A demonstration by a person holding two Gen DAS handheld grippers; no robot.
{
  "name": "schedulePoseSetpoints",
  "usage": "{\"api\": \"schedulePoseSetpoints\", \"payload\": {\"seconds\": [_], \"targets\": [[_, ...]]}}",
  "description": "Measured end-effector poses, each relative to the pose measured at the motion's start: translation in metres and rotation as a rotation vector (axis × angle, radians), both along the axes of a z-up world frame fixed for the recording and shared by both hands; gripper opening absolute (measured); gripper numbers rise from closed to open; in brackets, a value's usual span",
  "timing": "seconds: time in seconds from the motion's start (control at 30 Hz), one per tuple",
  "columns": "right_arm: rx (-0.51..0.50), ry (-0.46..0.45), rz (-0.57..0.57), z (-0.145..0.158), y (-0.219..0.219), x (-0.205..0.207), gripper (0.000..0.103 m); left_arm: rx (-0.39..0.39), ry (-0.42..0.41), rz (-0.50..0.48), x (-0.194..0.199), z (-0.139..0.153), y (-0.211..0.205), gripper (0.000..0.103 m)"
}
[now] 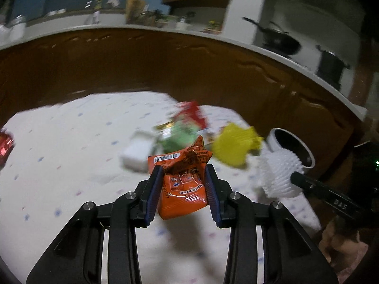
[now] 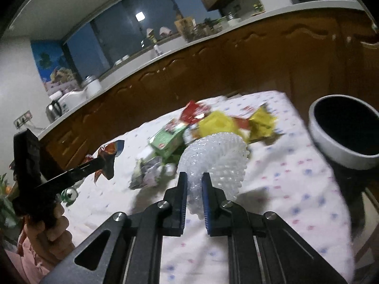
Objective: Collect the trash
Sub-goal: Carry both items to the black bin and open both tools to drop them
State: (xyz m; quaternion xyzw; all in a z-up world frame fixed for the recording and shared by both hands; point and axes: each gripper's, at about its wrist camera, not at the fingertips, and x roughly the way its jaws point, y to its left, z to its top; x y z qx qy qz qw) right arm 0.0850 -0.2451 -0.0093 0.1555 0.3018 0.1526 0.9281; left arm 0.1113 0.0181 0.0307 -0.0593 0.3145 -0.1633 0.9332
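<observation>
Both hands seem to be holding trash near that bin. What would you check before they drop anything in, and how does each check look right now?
1. Left gripper has a firm hold on the orange snack packet: ok, pinched between both fingers.
2. Right gripper holds the white foam net: ok, fingers closed on its edge.
3. Bin mouth open and unblocked: ok, dark opening is clear.
4. Either piece is over the bin: not ok, both are above the tablecloth.
5. The two grippers are apart: ok, no contact visible.
6. Room left inside the bin: cannot tell, interior is too dark.
</observation>
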Motion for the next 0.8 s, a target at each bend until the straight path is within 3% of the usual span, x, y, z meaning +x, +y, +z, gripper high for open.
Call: {"api": "schedulePoseSetpoints", "payload": {"seconds": [0.37, 0.8], "targets": [[-0.010, 0.005, -0.172, 0.006, -0.081, -0.001, 0.012, 0.004, 0.007, -0.201, 0.026, 0.010, -0.103, 0.034], [-0.044, 0.033, -0.318, 0.011, -0.171, 0.038, 0.013, 0.041, 0.058, -0.414, 0.083, 0.016, -0.238, 0.034]]}}
